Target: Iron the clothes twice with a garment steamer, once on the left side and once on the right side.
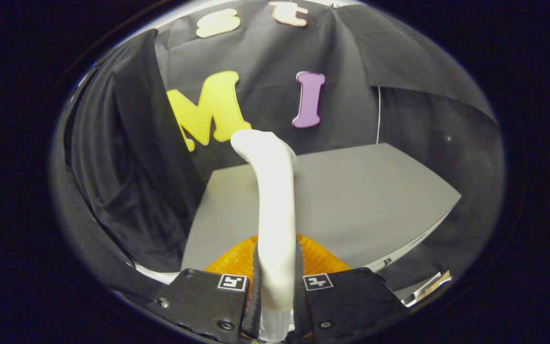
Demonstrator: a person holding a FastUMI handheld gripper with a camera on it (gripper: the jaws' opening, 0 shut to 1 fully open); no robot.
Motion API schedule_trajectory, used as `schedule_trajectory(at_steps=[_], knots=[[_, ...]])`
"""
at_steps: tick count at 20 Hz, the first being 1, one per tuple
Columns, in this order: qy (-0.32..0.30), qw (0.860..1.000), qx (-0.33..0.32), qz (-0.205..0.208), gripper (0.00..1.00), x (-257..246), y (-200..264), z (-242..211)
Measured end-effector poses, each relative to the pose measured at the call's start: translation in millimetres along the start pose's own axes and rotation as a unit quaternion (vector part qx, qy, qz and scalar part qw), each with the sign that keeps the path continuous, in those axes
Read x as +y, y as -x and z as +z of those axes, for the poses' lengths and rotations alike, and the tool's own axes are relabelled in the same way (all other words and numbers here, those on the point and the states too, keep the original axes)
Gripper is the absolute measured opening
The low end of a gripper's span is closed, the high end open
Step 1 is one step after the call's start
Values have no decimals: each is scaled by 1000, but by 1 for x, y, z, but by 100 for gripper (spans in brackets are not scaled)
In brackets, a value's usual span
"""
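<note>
My gripper (276, 286) is shut on the white handle of the garment steamer (272, 200), both fingers pressing on its sides. The handle rises between the fingers and bends at its top end. An orange translucent part of the steamer (320, 258) bulges just behind the fingers, low over the table. A black garment (127, 181) hangs to the left of the steamer, apart from it, its folds reaching down past the table's edge.
A grey table (365, 200) lies beyond the fingers, with its far right corner in view. A thin white cord (378, 114) hangs down the black cloth wall behind it. Some flat papers (430, 286) lie low at the right.
</note>
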State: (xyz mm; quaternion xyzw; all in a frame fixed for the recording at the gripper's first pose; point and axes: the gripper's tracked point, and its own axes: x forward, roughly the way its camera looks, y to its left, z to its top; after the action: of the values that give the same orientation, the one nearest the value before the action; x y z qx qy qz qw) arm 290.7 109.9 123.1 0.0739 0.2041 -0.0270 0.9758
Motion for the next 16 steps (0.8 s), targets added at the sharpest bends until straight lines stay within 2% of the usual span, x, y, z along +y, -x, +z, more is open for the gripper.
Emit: schedule_trajectory(at_steps=[3,7,11,13,16], knots=[[-4,997,-73,9,30,21,37,33],[4,987,-159,37,30,61,88,71],[20,965,-254,66,30,116,130,103],[39,955,-289,55,30,133,143,109],[37,941,-330,66,29,172,157,119]])
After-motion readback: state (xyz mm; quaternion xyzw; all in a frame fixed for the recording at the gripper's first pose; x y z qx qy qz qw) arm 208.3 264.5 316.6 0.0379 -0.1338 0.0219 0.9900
